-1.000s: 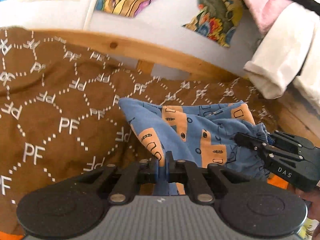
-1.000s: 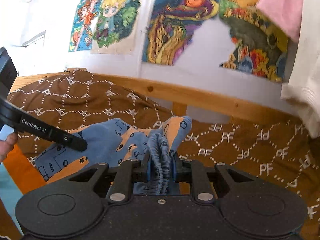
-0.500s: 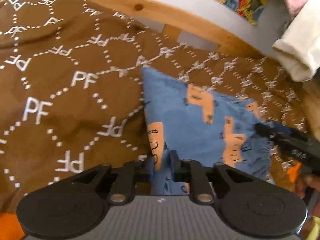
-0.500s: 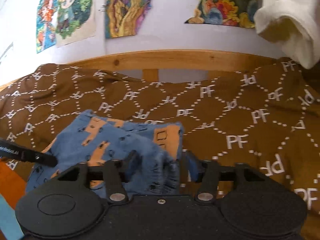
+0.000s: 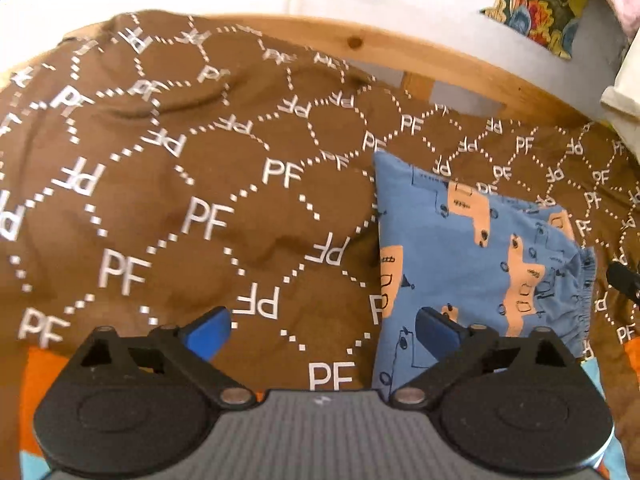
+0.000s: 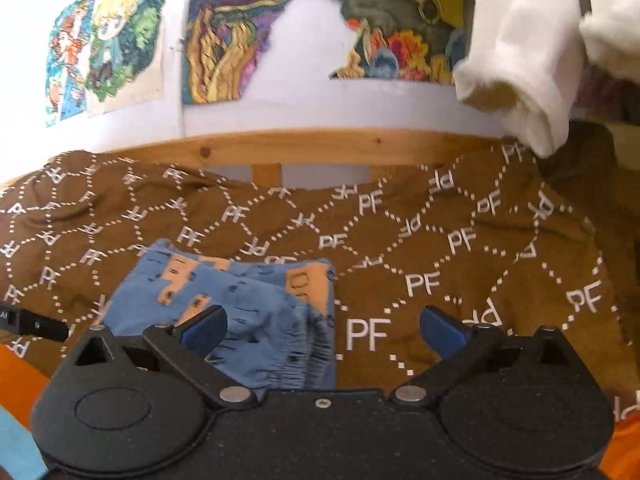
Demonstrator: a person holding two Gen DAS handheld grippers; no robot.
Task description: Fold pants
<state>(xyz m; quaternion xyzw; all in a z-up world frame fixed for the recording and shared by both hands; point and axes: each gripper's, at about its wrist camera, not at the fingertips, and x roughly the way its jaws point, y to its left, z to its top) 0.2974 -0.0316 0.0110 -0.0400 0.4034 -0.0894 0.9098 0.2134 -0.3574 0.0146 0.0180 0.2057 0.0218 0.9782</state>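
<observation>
Small blue pants [image 5: 472, 264] with orange patches lie folded on a brown blanket [image 5: 168, 200] printed with white letters. My left gripper [image 5: 320, 332] is opening wide at their left edge; its right finger hangs over the cloth and nothing is pinched. In the right wrist view the same pants [image 6: 240, 304] lie with the elastic waistband nearest. My right gripper [image 6: 324, 330] is opening too, its left finger over the waistband, gripping nothing. The tip of the right gripper [image 5: 622, 280] shows at the far right of the left view, and the tip of the left gripper [image 6: 36, 324] at the left of the right view.
A wooden bed rail [image 6: 320, 148] runs behind the blanket under a white wall with colourful pictures [image 6: 240, 28]. A cream garment [image 6: 532, 64] hangs at the upper right. Orange and light blue fabric [image 6: 16, 384] shows at the blanket's near edge.
Both grippers let go of the pants and spread their jaws wide. The pants dropped from a raised bunch to lie flat on the blanket. Both cameras tipped downward.
</observation>
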